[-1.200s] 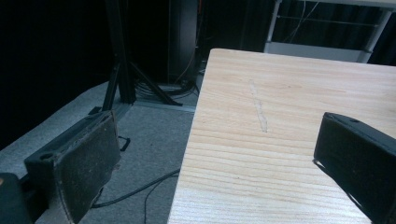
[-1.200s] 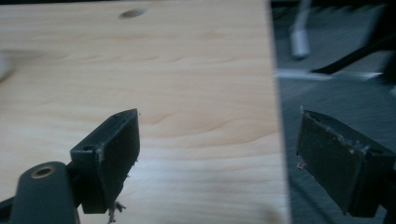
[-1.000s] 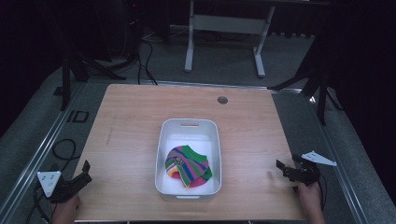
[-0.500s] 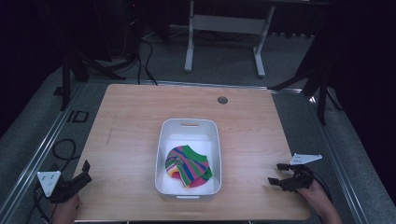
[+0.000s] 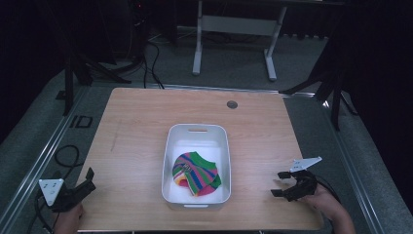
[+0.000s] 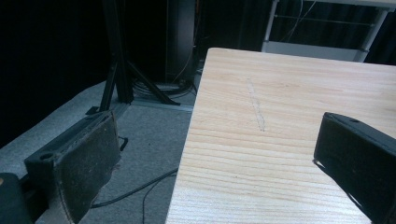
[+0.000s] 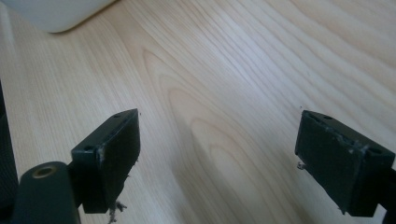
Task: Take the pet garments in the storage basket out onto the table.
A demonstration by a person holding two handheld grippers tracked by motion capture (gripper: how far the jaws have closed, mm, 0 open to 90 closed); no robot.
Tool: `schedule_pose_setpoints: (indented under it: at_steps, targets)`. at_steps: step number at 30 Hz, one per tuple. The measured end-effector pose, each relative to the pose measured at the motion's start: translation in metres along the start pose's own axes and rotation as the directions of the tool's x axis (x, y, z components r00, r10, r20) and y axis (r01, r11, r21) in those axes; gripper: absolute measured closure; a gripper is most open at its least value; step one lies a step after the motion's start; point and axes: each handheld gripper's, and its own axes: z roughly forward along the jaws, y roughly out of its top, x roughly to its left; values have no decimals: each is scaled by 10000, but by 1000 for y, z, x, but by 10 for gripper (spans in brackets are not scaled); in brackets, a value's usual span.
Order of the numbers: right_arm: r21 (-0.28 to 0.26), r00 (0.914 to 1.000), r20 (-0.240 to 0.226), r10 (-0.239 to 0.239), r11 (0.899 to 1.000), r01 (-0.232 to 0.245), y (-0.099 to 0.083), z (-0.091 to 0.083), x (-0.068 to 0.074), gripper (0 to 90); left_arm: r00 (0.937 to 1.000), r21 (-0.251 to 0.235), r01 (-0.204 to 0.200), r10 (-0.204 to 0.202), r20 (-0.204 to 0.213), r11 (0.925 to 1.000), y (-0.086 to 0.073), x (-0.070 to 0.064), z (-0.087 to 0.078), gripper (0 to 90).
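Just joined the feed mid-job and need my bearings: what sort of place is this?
Probably a lab or studio recording bay: a wooden table stands on grey carpet among black stands and floor cables, dark all round. A white bin holds a striped cloth.

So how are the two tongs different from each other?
The left tongs sit at the table's near left corner, partly off the edge, far from the white tub. The right tongs hover over the wood near the right edge, closer to the tub. The right plate points sideways; the left faces up. Both are black, open and empty.
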Motion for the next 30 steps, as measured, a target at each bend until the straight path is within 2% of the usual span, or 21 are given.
schedule_pose_setpoints:
  at_steps: [5,12,16,24,30]
  targets:
    - [74,9983,-189,-556,9984,557,11,3,6,146,10000,-26,-33,33,3,10000,0,0,0,9]
    - [-54,9962,-433,-754,9971,753,29,3,13,153,10000,-30,-53,53,8,10000,0,0,0,10]
    - [-176,9953,-385,-889,9959,883,40,1,16,153,10000,-19,-63,63,-4,10000,0,-1,0,9]
    - [-91,9919,-374,-1218,9925,1215,63,-1,23,153,10000,-30,-13,13,1,10000,0,0,0,9]
    - [-239,9866,-426,-1576,9874,1567,80,-2,29,154,10000,-42,7,-7,21,10000,0,0,0,9]
